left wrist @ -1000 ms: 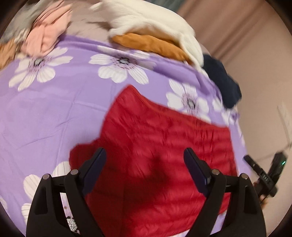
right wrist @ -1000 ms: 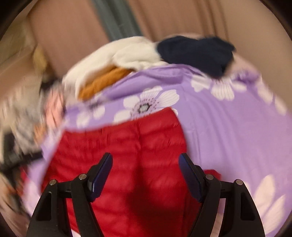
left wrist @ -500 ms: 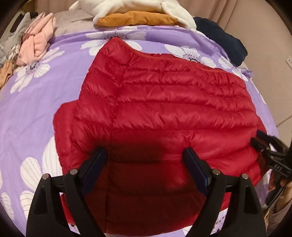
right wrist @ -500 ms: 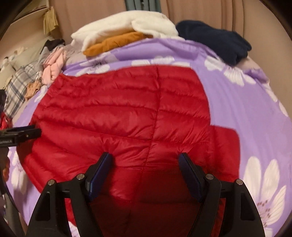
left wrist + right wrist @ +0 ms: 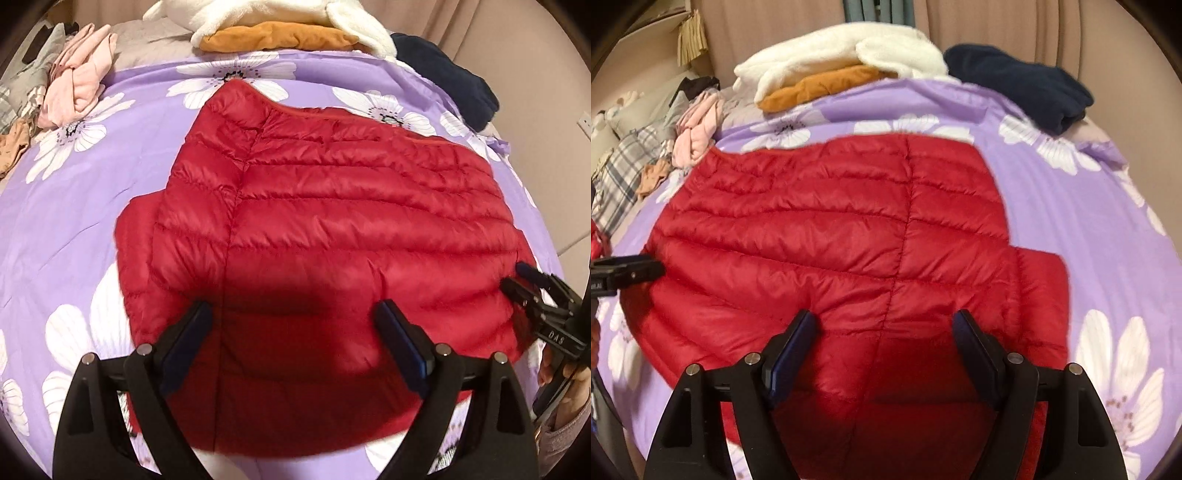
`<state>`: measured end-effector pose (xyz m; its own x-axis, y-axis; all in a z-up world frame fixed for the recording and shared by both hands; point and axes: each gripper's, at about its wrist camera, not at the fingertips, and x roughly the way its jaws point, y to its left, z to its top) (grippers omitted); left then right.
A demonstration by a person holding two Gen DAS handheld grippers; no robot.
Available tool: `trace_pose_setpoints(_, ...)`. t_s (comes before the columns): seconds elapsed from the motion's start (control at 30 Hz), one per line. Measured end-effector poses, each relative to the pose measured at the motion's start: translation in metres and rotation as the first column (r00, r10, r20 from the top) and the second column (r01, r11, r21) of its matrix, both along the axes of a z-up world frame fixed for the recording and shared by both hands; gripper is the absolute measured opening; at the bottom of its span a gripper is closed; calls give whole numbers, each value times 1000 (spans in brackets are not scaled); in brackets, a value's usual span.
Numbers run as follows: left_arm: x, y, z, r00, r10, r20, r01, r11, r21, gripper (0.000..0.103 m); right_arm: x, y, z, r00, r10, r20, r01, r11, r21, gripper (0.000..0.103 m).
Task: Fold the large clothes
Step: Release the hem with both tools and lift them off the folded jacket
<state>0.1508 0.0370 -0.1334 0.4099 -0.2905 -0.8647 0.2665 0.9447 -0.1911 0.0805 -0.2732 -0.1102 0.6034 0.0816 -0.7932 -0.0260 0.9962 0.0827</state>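
Red quilted jacket (image 5: 332,236) lies flat on the purple flowered bed cover (image 5: 66,206), long axis running left to right. Left gripper (image 5: 291,332) and right gripper (image 5: 884,339) hover above it, jaws wide apart, holding nothing.

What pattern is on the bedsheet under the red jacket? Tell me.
Purple bedsheet with large white flowers, clearest in the right wrist view.

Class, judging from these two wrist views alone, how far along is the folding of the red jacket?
Done: the red jacket lies spread flat on the purple flowered sheet, one sleeve tucked beneath its edge. In hand: nothing; the left gripper and right gripper are both open above the jacket, gripping no cloth. Left: the main folds, then setting it with the stacked white fleece and orange garment.
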Motion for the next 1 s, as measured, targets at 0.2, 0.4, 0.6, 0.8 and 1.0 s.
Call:
trace_pose_setpoints(0.2, -32, -3, 11, 999, -42, 34, 42, 999, 5, 91, -28, 12, 31, 991, 63, 115, -64, 998, 9, 77)
trace_pose_setpoints(0.4, -33, -8, -13, 998, -53, -25, 54, 998, 12, 91, -19, 21, 8, 996, 79, 51, -80, 997, 16, 77)
trace_pose_setpoints(0.6, -28, -11, -24, 997, -58, -52, 58, 998, -11, 96, -15, 23, -18, 997, 72, 7, -72, 997, 28, 77)
trace_pose_setpoints(0.8, -37, -11, -15, 998, -27, -56, 26, 1000, -17, 96, -22, 24, -9, 999, 48, -12, -48, 998, 31, 77)
trace_pose_setpoints(1.0, -60, 6, -3, 998, 12, -61, -16, 998, -55, 96, -44, 24, 3, 999, 40, 12, -41, 997, 67, 77)
